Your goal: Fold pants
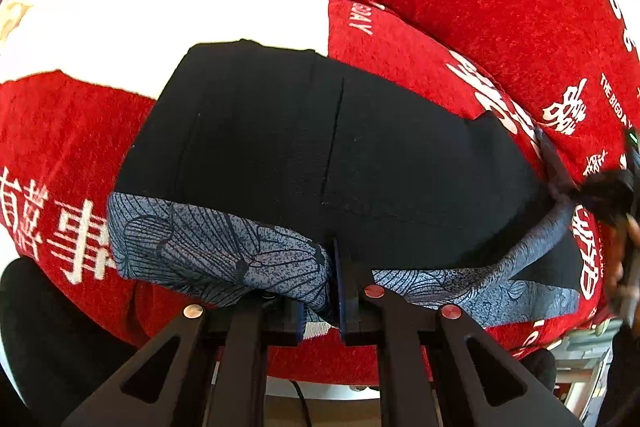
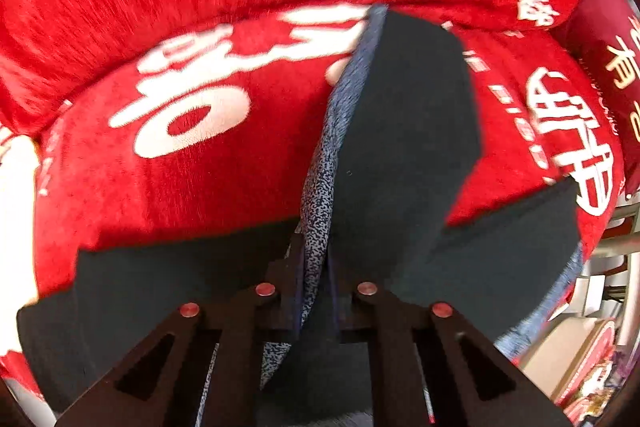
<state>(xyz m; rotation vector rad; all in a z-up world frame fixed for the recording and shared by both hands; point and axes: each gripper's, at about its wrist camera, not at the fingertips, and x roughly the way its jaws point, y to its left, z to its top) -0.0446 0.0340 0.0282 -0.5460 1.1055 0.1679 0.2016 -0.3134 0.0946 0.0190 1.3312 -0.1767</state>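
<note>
We saw a red plush cover [image 1: 420, 55] with white Chinese characters and the words "THE BIGDAY" spread over the cushions. A white cloth [image 1: 168, 15] lay on it at the back. Beyond the edge, shelving [image 2: 600, 291] showed, blurred.

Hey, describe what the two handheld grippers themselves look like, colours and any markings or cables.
Left gripper and right gripper look alike: matte black plastic frames with triangular cut-outs in the angled outer linkage bars. Each shows four round metallic pivot discs, reddish to silver. The finger pads have dark blue edges. A thin black cable hangs below the left one. No sleeves or lettering visible.
</note>
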